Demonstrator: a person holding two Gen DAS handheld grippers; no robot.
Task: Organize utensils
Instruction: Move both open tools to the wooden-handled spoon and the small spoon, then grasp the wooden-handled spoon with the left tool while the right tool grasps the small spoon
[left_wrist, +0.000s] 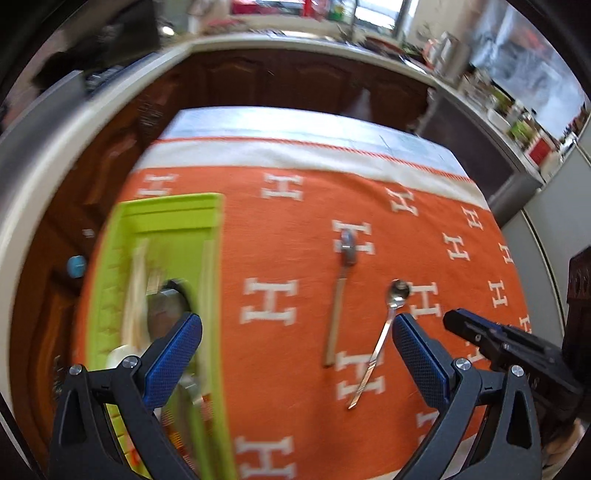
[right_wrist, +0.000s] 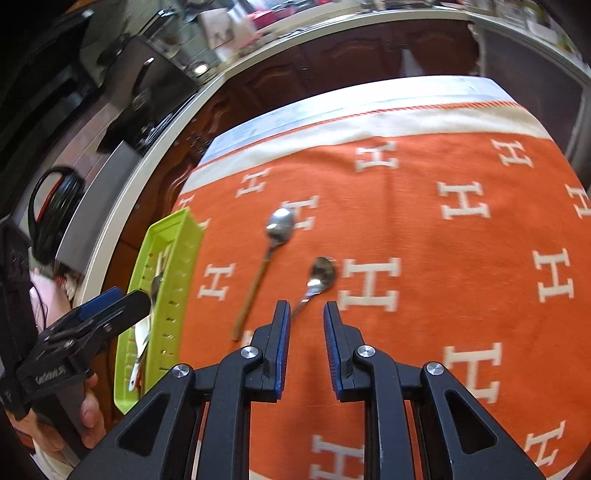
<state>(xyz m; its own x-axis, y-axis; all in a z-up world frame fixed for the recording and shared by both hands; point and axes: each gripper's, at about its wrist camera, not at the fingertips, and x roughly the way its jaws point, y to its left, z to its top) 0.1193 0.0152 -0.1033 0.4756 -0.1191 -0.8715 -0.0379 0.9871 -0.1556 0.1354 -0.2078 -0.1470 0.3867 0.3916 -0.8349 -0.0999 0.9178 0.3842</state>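
Observation:
A lime green utensil tray (left_wrist: 177, 214) (right_wrist: 181, 251) sits at the table's left and holds several utensils, blurred. Two spoons lie on the orange cloth: a wooden-handled spoon (left_wrist: 338, 314) (right_wrist: 258, 273) and an all-metal spoon (left_wrist: 384, 332) (right_wrist: 317, 277) to its right. My left gripper (left_wrist: 297, 332) is open wide and empty, above the tray's right edge and the cloth. My right gripper (right_wrist: 306, 314) is open with a narrow gap, empty, its fingertips just above the metal spoon's handle. It also shows in the left wrist view (left_wrist: 454, 321).
The orange cloth with white H marks (right_wrist: 461, 258) covers the table, with a white band at the far edge. Dark wooden cabinets and a curved pale counter (left_wrist: 295, 44) lie beyond. A dark chair back (left_wrist: 580, 280) stands at the right.

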